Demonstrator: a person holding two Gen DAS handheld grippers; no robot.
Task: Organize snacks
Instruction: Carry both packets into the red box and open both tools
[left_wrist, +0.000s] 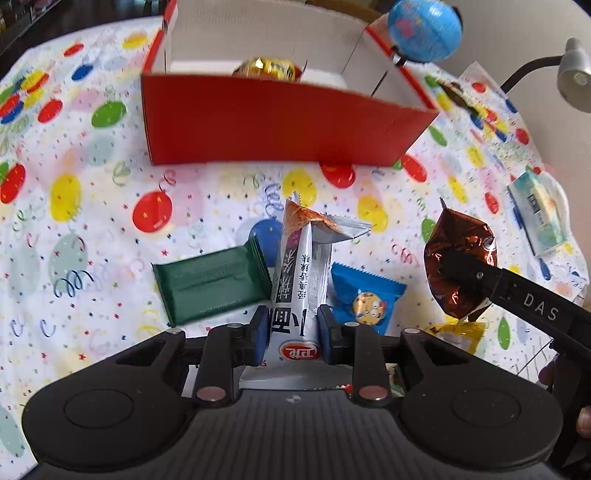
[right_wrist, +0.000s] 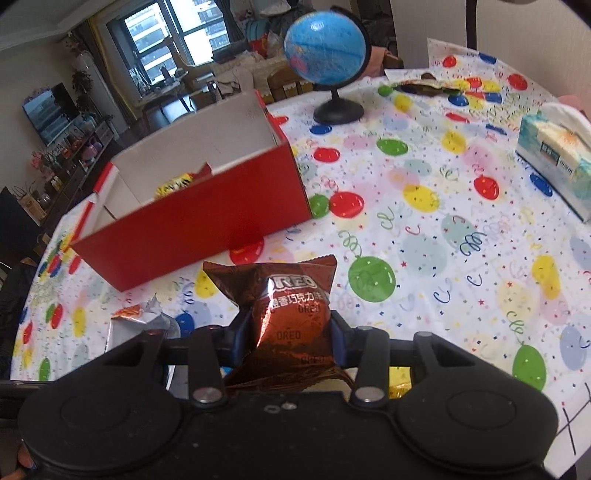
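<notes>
The bench (right_wrist: 461, 258), under a white cloth printed with coloured balloons, carries an open red cardboard box (left_wrist: 273, 122) with a white inside; a gold foil snack (left_wrist: 267, 68) lies in it. Near the box, the right gripper (right_wrist: 288, 328) has its fingers pinching a brown foil Oreo packet (right_wrist: 286, 295), and the left gripper (left_wrist: 291, 332) has its fingers pinching a long silver snack packet (left_wrist: 299, 273). Beside that packet, a flat green wrapper (left_wrist: 214, 286) and a small blue cookie packet (left_wrist: 364, 295) lie on the cloth.
</notes>
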